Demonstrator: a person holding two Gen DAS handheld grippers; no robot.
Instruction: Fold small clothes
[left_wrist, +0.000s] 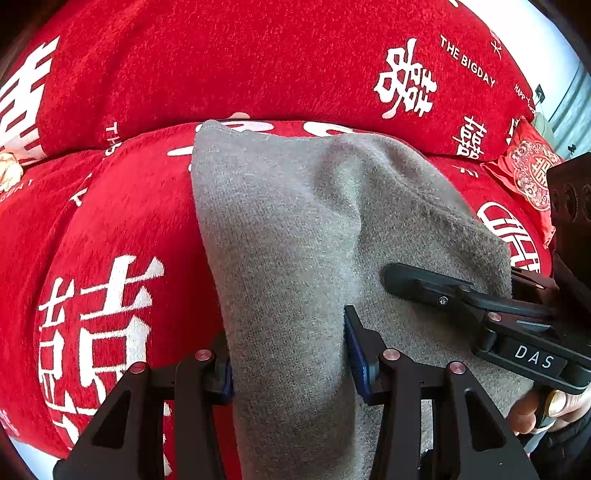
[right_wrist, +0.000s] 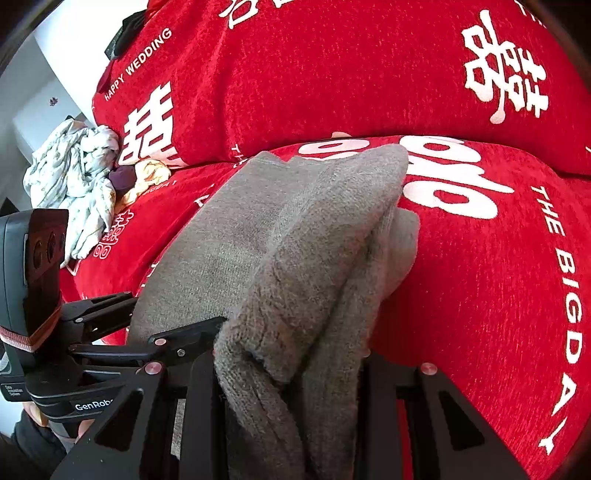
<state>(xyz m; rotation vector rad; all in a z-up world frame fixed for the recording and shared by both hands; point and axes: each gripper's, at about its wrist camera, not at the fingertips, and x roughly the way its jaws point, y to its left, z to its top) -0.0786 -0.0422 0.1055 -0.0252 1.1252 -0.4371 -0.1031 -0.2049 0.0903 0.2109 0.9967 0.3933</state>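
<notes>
While the left wrist view looks down along its own fingers, the left tongs (left_wrist: 288, 354) are clenched on a thick fold of the grey knitted garment (left_wrist: 295, 221), with the blue pads (left_wrist: 356, 350) pressing it from both sides. The garment lies over the red sofa cover (left_wrist: 129, 206) (printed with white characters and words), and the right tongs (left_wrist: 417, 280) reach onto its right edge. A hand (left_wrist: 543, 410) shows at the lower right.

From the right wrist view, the right tongs (right_wrist: 291, 369) grasp a bunched edge of the same grey garment (right_wrist: 295, 240), which hides their fingertips. The left tongs (right_wrist: 177, 328) hold the cloth at the left side. A crumpled pale cloth (right_wrist: 74, 173) lies well apart, near the sofa's far left.
</notes>
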